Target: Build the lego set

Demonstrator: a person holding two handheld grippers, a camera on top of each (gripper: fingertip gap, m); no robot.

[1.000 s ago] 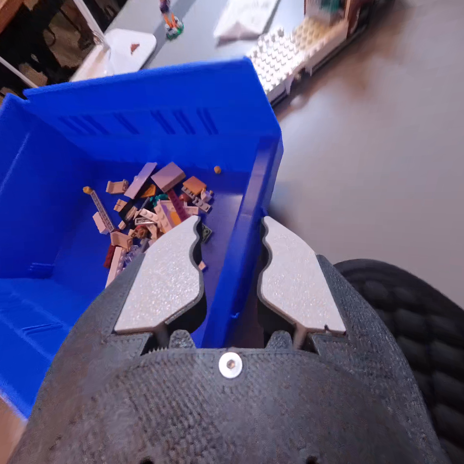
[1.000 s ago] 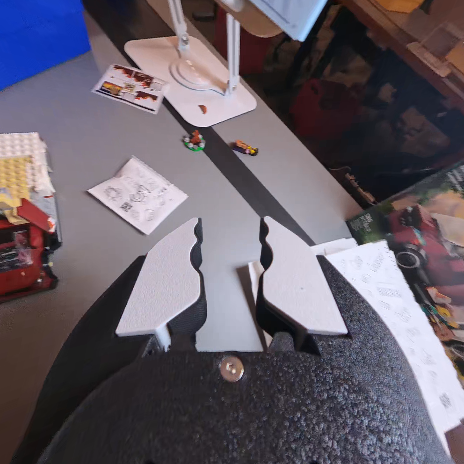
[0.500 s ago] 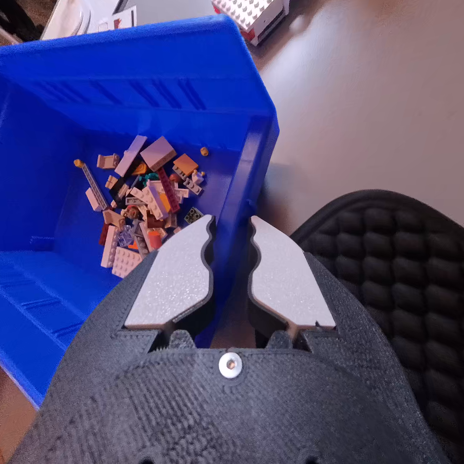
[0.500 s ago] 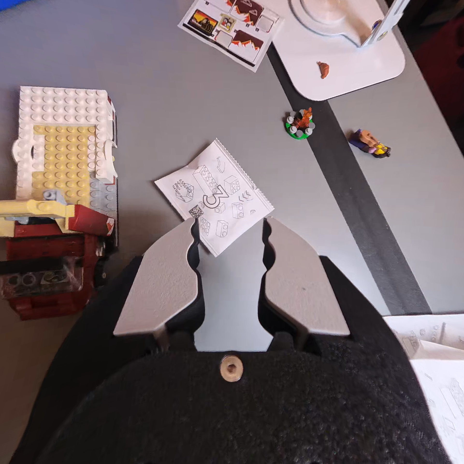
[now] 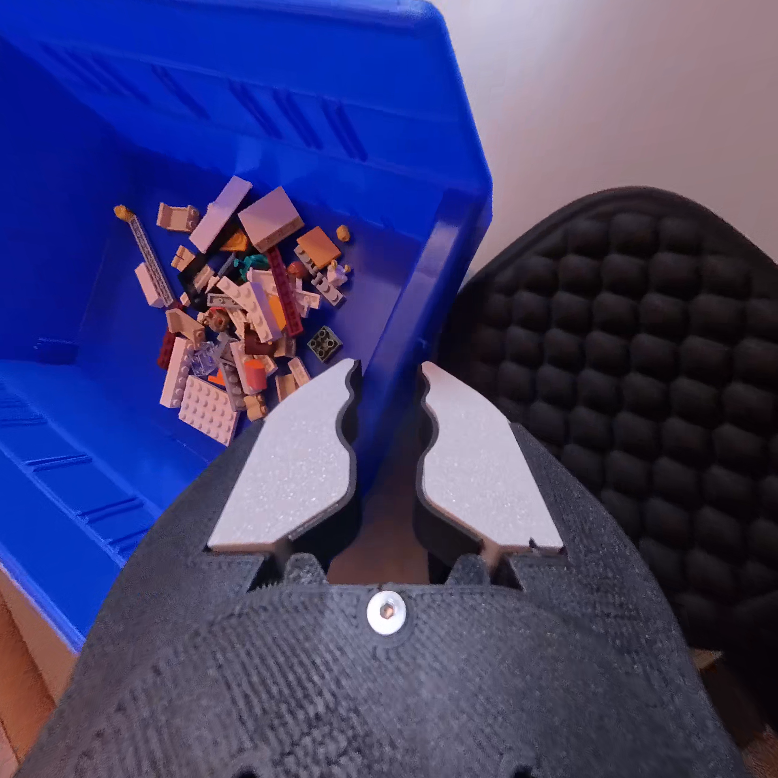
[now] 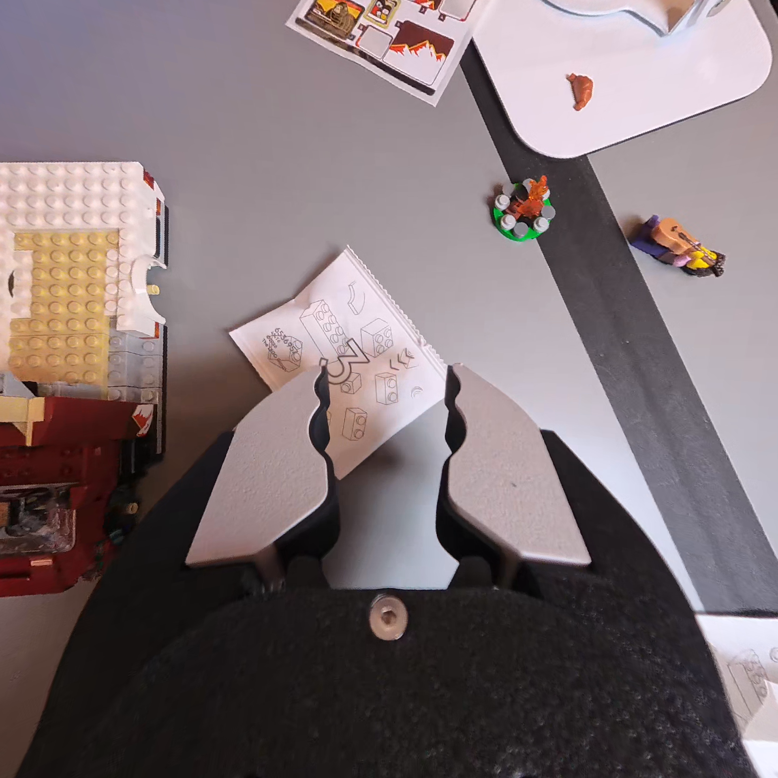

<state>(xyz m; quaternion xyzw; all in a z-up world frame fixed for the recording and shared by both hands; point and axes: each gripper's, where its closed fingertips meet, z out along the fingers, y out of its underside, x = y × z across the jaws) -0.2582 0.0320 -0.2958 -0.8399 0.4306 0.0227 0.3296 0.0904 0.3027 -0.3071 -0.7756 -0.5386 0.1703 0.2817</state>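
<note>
Since a second ago the left hand-held gripper (image 5: pixel 389 370) has narrowed around the blue bin (image 5: pixel 442 269) wall, apparently pinching it; loose bricks (image 5: pixel 244 311) lie inside. The right hand-held gripper (image 6: pixel 385 372), jaws apart and empty, now hangs over the paper bag (image 6: pixel 358 337) beside the half-built model (image 6: pixel 75 337) on the table (image 6: pixel 252 168).
</note>
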